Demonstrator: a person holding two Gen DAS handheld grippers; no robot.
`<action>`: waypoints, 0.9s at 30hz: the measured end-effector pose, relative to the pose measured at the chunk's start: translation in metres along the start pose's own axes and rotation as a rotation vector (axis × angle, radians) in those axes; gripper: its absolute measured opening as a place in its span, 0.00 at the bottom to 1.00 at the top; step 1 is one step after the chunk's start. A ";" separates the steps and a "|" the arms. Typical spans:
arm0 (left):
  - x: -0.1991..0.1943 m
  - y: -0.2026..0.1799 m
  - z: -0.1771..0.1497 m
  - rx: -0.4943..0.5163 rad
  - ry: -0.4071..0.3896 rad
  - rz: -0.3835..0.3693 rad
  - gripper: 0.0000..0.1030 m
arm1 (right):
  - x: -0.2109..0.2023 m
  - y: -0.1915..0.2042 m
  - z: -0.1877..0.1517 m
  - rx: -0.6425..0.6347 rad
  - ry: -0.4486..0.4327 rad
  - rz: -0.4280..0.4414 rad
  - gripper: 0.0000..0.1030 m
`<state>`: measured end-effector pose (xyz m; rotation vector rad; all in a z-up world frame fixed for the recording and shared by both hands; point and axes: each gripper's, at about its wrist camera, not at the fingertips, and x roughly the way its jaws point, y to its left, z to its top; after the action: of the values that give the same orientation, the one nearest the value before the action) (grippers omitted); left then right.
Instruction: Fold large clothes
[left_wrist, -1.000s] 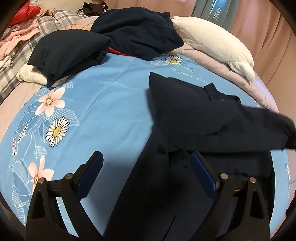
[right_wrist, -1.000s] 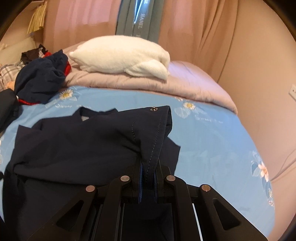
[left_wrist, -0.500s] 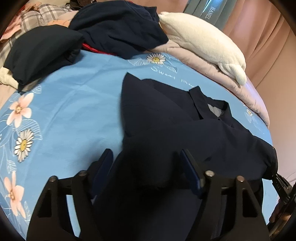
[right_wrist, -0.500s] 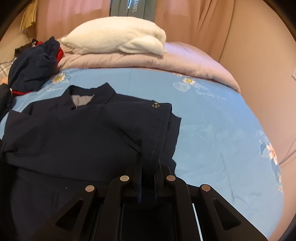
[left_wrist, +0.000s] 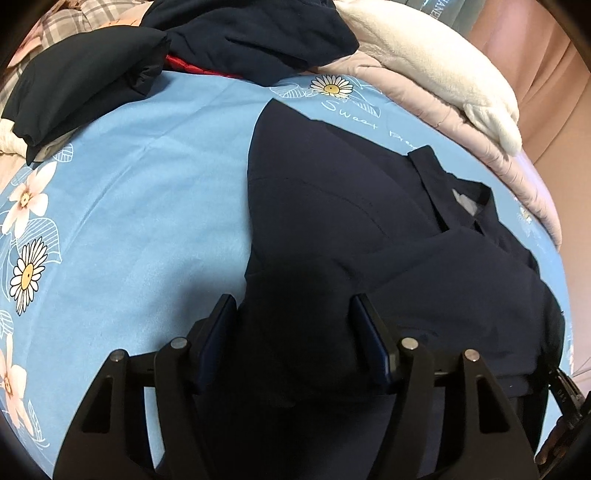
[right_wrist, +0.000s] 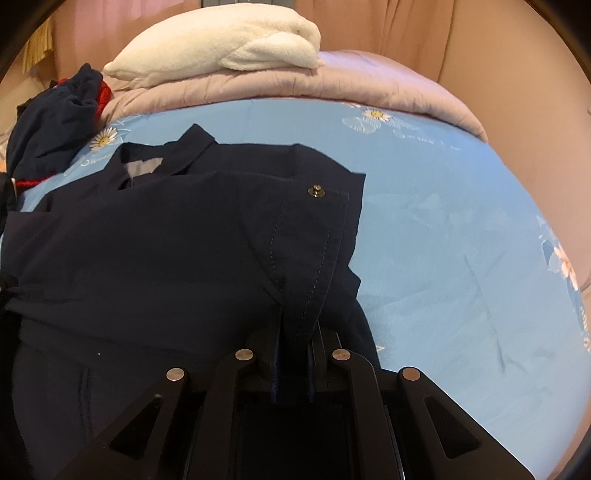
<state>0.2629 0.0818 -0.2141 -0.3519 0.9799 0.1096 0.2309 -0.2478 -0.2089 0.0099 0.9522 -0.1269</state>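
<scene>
A dark navy collared garment (left_wrist: 332, 221) lies spread on the blue floral bedsheet (left_wrist: 147, 177), with one sleeve folded across its body. My left gripper (left_wrist: 293, 325) is open, its jaws straddling the garment's left edge low over the cloth. My right gripper (right_wrist: 295, 332) is shut on the sleeve cuff (right_wrist: 314, 236), which has a metal snap (right_wrist: 314, 190), and holds it over the garment (right_wrist: 147, 251) near its right side. The collar (right_wrist: 177, 155) points to the far end.
A pile of dark clothes (left_wrist: 229, 33) with something red sits at the far left, a folded dark item (left_wrist: 74, 85) beside it. A white plush pillow (right_wrist: 221, 40) rests on a pink quilt (right_wrist: 369, 81) at the far edge. Pink curtains stand behind.
The right gripper has carried the cuff lower and further over the garment. The left gripper has moved forward and down onto the garment's left edge, its jaws narrower than before.
</scene>
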 end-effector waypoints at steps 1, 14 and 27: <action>0.002 0.000 0.000 -0.001 0.004 0.005 0.64 | 0.002 -0.001 -0.001 0.005 0.003 0.001 0.09; 0.018 0.002 -0.004 0.022 0.014 0.052 0.71 | 0.016 -0.005 -0.010 0.020 0.018 0.012 0.09; 0.025 -0.002 -0.004 0.047 0.020 0.079 0.74 | 0.022 -0.005 -0.009 0.024 0.026 0.015 0.09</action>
<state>0.2742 0.0772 -0.2361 -0.2719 1.0151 0.1548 0.2361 -0.2547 -0.2318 0.0410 0.9767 -0.1242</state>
